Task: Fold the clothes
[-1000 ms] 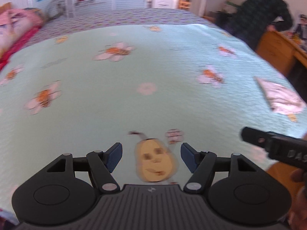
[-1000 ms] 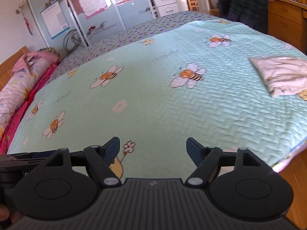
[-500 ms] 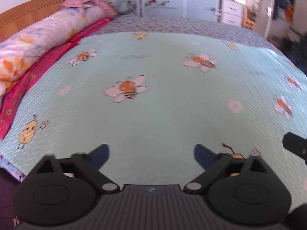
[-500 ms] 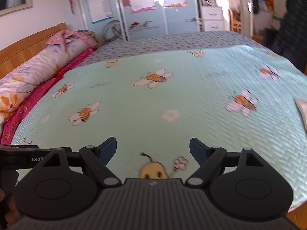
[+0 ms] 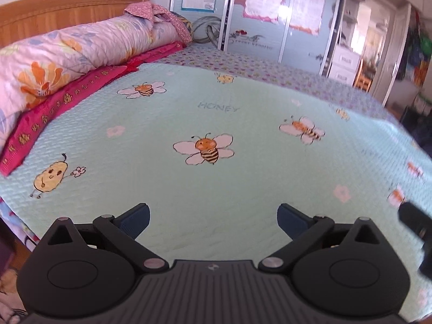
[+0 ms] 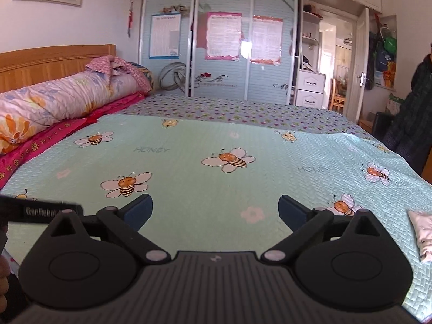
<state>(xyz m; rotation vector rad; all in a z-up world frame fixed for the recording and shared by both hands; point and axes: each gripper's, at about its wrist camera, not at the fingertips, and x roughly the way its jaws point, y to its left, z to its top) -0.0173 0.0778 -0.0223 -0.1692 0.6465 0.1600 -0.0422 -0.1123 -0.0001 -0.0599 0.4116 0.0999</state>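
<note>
Mint-green quilt: we see a pale green stitched bedspread (image 5: 216, 189) printed with bees, flowers and the word HONEY; it fills the middle of both views and covers the bed.
Left hand-held gripper (image 5: 213, 217): at the bottom centre of the left wrist view we find its black frame with blue fingertips (image 5: 136, 217) spread wide apart over the quilt, released, with only bare quilt between them.
Right hand-held gripper (image 6: 215, 210): at the bottom centre of the right wrist view, likewise spread wide and released, its blue pads (image 6: 291, 210) hanging over the quilt.
Folded garment: a small white patterned cloth bundle (image 6: 422, 233) lies on the quilt at the right edge of the right wrist view, well apart from both grippers.
Bedding roll: a long pink floral rolled duvet (image 5: 75, 54) lies at the upper left, on a magenta patterned cloth (image 5: 67, 97), in front of a wooden headboard (image 5: 67, 10).
Wardrobe: pale blue sliding doors (image 6: 224, 40) with pink-edged posters stand at the top centre.
Bystander: a person in dark clothing (image 6: 413, 124) stands at the right edge of the right wrist view.
</note>
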